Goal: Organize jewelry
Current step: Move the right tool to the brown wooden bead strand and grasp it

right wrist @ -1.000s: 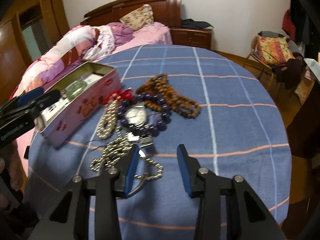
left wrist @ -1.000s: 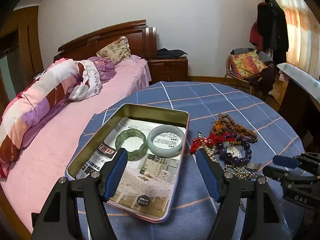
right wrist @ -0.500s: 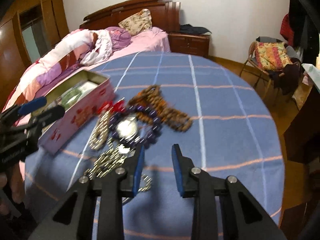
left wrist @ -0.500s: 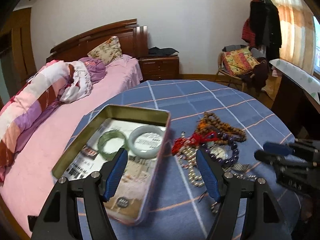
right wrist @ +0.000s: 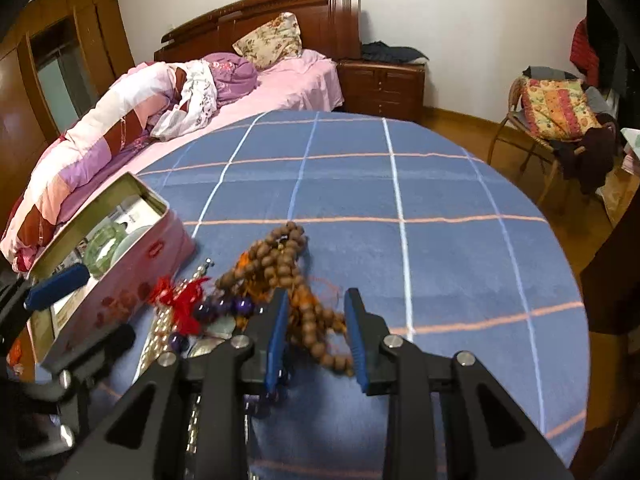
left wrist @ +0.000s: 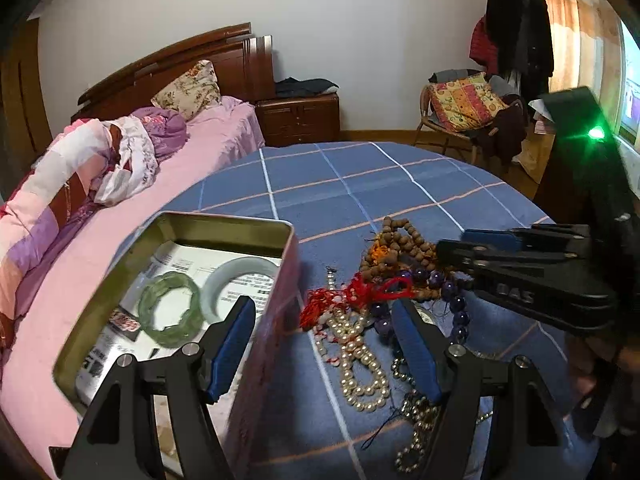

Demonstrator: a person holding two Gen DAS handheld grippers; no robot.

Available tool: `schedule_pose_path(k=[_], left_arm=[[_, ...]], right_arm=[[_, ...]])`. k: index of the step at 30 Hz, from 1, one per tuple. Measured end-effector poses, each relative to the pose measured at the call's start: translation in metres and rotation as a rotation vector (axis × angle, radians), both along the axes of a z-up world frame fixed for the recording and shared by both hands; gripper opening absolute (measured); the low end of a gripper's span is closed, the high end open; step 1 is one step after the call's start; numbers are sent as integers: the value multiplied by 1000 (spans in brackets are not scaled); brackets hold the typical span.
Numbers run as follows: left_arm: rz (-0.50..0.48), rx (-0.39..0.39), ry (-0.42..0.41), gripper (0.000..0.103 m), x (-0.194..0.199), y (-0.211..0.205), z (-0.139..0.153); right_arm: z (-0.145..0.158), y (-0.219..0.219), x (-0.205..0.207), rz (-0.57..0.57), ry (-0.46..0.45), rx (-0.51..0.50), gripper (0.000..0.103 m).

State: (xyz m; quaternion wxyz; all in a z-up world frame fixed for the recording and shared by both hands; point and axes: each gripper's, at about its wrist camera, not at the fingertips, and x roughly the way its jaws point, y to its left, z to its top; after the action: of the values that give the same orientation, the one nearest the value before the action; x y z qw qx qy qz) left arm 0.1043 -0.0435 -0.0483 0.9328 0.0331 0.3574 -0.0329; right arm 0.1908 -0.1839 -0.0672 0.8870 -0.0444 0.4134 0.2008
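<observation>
The right claw (right wrist: 316, 334) stands part open, its jaws astride the brown bead strand (right wrist: 280, 256) without pressing it; they narrowed a moment ago. The left claw (left wrist: 326, 350) gapes wide over the tin's near wall, holding nothing. The tin (left wrist: 224, 222), on the blue checked table (left wrist: 360, 184), holds a green bangle (left wrist: 170, 308) and a pale bangle (left wrist: 232, 276) on printed paper, its text too small to read. Pearls (left wrist: 356, 356), purple beads (left wrist: 452, 292) and a red tassel (left wrist: 352, 292) lie heaped just beside the tin. The right claw's arm reads "DAS".
</observation>
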Motion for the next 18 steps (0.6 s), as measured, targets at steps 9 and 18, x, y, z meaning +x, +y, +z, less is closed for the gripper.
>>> schedule_pose_path(k=[9,18], left_arm=[[-44,-1,10,71,0,-12,0],[-89,-13,93,55,8,-23,-16]], right_arm=[[-8,-25,-6,-46,11,-37,9],[-6,-59,-20,-164,13,-81,9]])
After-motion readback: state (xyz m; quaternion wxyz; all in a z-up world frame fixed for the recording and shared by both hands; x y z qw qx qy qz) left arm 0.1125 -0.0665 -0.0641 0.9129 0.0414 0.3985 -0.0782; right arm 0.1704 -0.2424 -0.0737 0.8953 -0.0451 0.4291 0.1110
